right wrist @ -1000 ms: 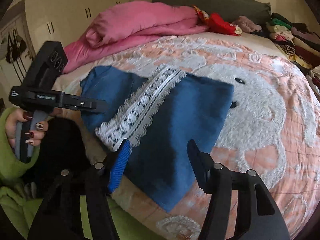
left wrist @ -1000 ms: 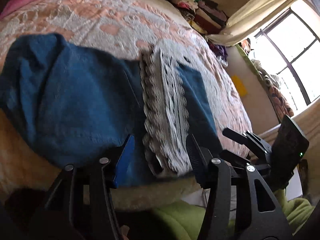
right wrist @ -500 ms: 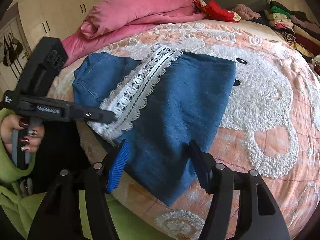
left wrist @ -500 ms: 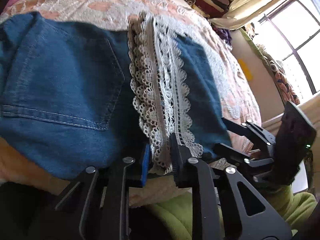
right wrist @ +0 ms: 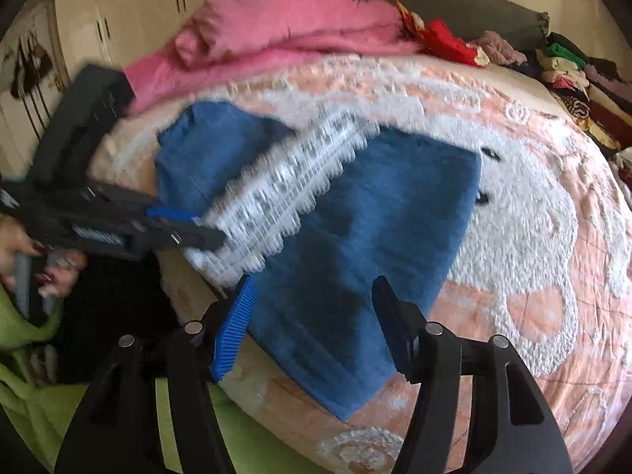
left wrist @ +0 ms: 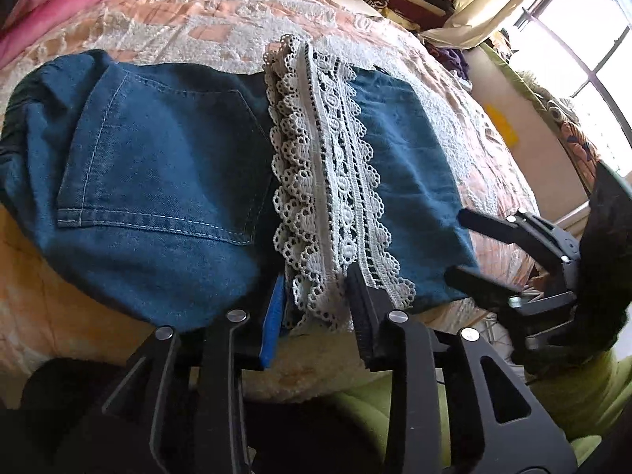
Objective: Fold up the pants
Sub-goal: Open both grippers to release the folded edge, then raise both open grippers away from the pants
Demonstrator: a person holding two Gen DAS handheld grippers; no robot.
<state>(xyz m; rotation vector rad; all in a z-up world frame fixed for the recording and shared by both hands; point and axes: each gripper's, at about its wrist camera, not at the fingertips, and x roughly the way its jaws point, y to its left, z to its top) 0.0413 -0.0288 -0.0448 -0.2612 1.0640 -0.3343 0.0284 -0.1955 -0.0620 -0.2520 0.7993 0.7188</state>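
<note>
The pants, blue denim, lie folded near the bed's edge, on a peach and white bedspread. A white lace trim runs across them, and a back pocket faces up on the left part.

My left hand-held gripper sits at the near end of the lace trim. Its fingers stand a narrow way apart on either side of the lace, one blue pad on the left, the black one on the right. They bracket the lace, but I cannot tell whether they press on it.

My right hand-held gripper hangs over the near denim corner with its fingers wide apart, holding nothing. In its view, which is blurred, my left hand-held gripper reaches in from the left to the lace end.

A pink quilt is heaped at the far side of the bed, with stacked clothes along the right.
</note>
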